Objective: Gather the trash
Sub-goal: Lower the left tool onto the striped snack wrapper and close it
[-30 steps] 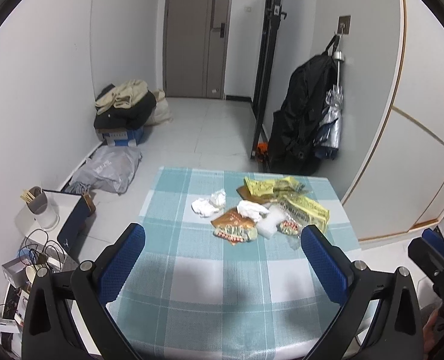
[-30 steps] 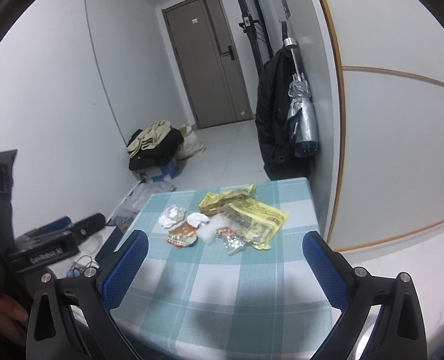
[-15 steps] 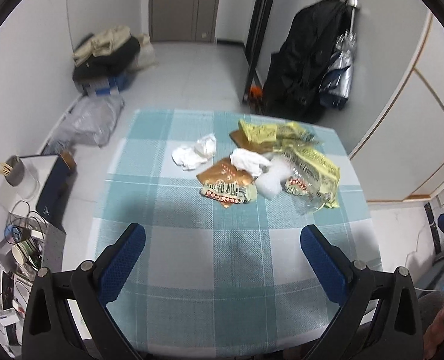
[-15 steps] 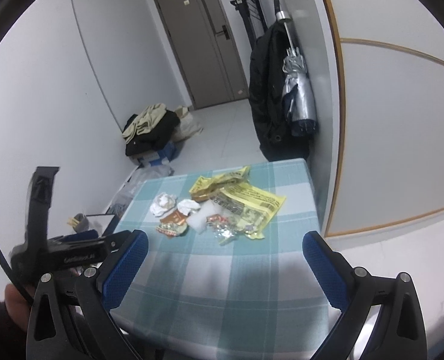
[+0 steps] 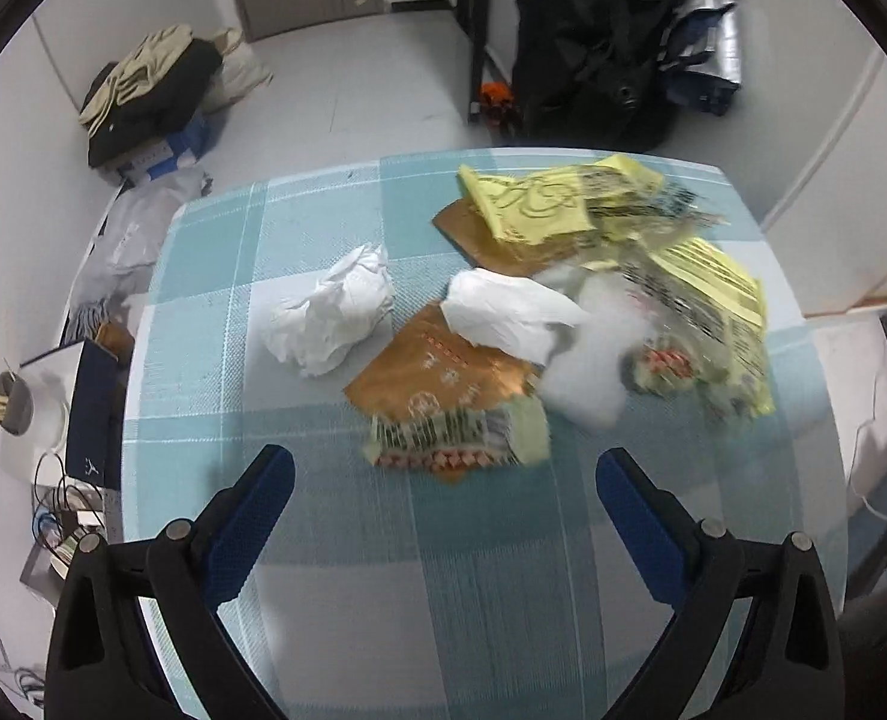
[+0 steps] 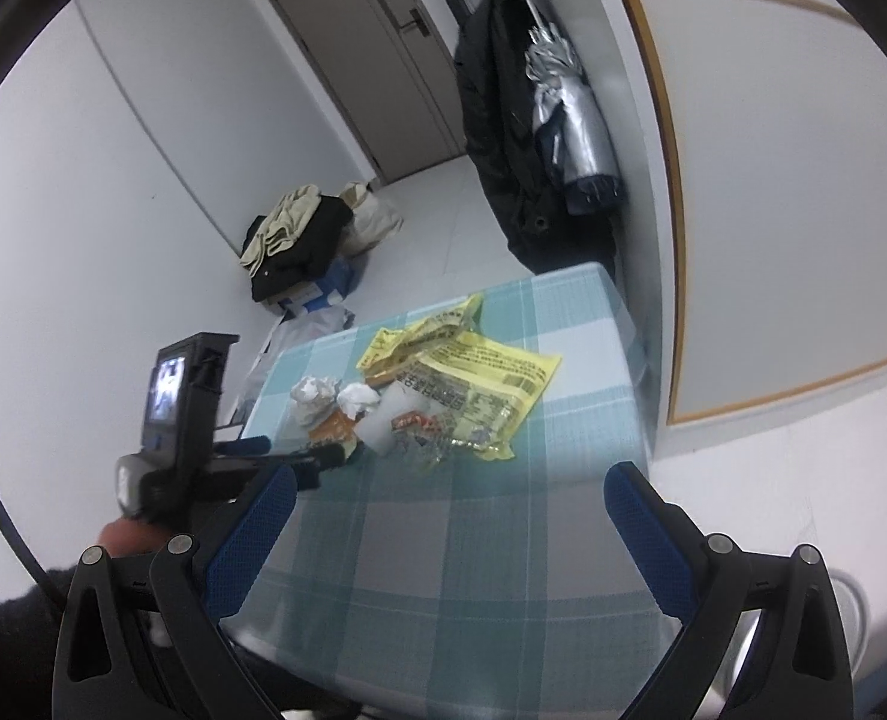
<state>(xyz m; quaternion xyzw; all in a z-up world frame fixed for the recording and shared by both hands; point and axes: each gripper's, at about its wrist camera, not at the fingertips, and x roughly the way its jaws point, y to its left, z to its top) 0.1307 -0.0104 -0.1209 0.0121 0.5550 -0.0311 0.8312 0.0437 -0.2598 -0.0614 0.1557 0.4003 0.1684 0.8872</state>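
Two fisheye views over a desk (image 5: 335, 540) covered in a teal and white checked cloth, trash heaped on its far half.

Far left in the left wrist view: floor clutter beside the desk, including a grey cup of sticks (image 5: 11, 405) and tangled cables. On the cloth, leftmost of the trash, a crumpled white paper ball (image 5: 332, 312), lying apart from the rest. Next to the right, an orange-brown snack packet (image 5: 443, 384), nearest of all the trash to the left gripper (image 5: 443, 480), just beyond its tips. Overlapping the packet's far corner, a second white tissue (image 5: 509, 315). Further right, a milky translucent piece (image 5: 587, 372), then crinkled clear and yellow printed wrappers (image 5: 707, 294), blurred. At the far edge, another yellow wrapper (image 5: 539, 198) on a brown sheet.

Left gripper: blue-padded fingers (image 5: 251, 516) spread wide, nothing between them, low above the cloth and aimed at the orange-brown packet.

Right wrist view: left gripper (image 6: 299, 459) seen from the side at the left, reaching toward the pile (image 6: 431, 396). Right gripper (image 6: 449, 516) fingers (image 6: 647, 534) likewise wide apart and empty, well back from the trash over the near part of the desk.

Judged step: opening approach, nothing collected yet. No bin or bag clearly visible. Next move likely calls for lowering the left fingers around the packet's near edge and closing; thin flat film may slip or drag the overlapping tissue along.
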